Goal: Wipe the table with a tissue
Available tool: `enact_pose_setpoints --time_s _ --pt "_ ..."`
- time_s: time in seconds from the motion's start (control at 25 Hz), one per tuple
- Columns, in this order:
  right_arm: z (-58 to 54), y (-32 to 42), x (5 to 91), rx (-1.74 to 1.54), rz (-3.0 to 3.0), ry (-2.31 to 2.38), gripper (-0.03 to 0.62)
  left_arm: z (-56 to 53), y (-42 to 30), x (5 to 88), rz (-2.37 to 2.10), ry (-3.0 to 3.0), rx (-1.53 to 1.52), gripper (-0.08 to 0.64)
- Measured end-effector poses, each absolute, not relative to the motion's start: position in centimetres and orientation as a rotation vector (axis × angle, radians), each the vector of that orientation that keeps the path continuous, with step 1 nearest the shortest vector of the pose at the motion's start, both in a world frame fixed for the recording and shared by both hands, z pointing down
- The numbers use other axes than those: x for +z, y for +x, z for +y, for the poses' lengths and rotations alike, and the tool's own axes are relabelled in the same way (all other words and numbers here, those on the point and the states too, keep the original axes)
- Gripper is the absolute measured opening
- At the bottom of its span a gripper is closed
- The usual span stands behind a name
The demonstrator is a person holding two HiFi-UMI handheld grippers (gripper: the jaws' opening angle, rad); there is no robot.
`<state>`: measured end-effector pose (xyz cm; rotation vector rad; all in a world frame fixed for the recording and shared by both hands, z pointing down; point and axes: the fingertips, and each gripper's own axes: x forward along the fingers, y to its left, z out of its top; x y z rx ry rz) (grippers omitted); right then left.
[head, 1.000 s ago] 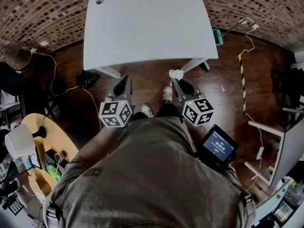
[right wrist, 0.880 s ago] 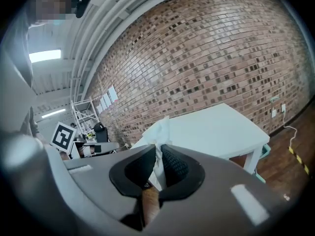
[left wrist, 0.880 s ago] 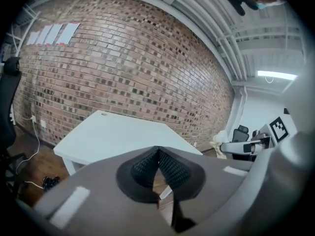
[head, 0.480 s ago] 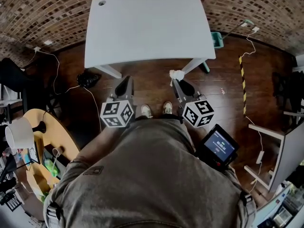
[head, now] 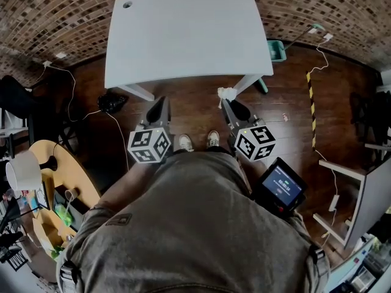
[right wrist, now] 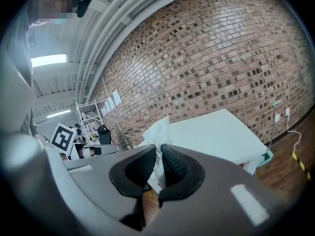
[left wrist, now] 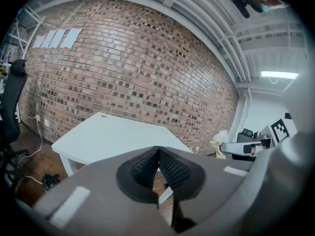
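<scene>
Wall [head: 61,17]: brick, curving along the top edge of the head view and filling the background of both gripper views
Floor [head: 195,102]: dark wood, across the middle of the head view, with cables lying at left and right
Person [head: 189,224]: torso in a grey-brown top fills the lower centre of the head view
Table [head: 183,35]: white, top centre of the head view, its surface bare; it stands ahead of both grippers and apart from them
Round table [head: 73,188]: yellow wood, lower left, cluttered with small items
Left gripper [head: 160,101]: left of centre, below the table's near edge; in its own view [left wrist: 158,151] the ribbed pads meet with nothing between them
Right gripper [head: 225,102]: right of centre, level with the left one; in its own view [right wrist: 158,154] the jaws are clamped on the tissue
Screen [head: 280,188]: small lit device at lower right, beside the person's hip
Bin [head: 276,49]: teal, at the table's right edge
Tissue [head: 226,94]: white, crumpled, pinched at the right gripper's tips with its bunched end [right wrist: 158,129] sticking up past the pads, off the table
</scene>
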<state>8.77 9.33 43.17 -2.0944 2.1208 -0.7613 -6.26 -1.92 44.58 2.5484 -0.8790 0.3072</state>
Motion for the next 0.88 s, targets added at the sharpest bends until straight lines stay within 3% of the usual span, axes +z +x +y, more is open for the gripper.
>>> enact_pose_setpoints --time_s 0.88 --pt "9.69 8.92 44.11 -0.786 2.133 -2.091 0.041 -1.48 -6.19 45.28 -0.877 2.545 0.335 0.002"
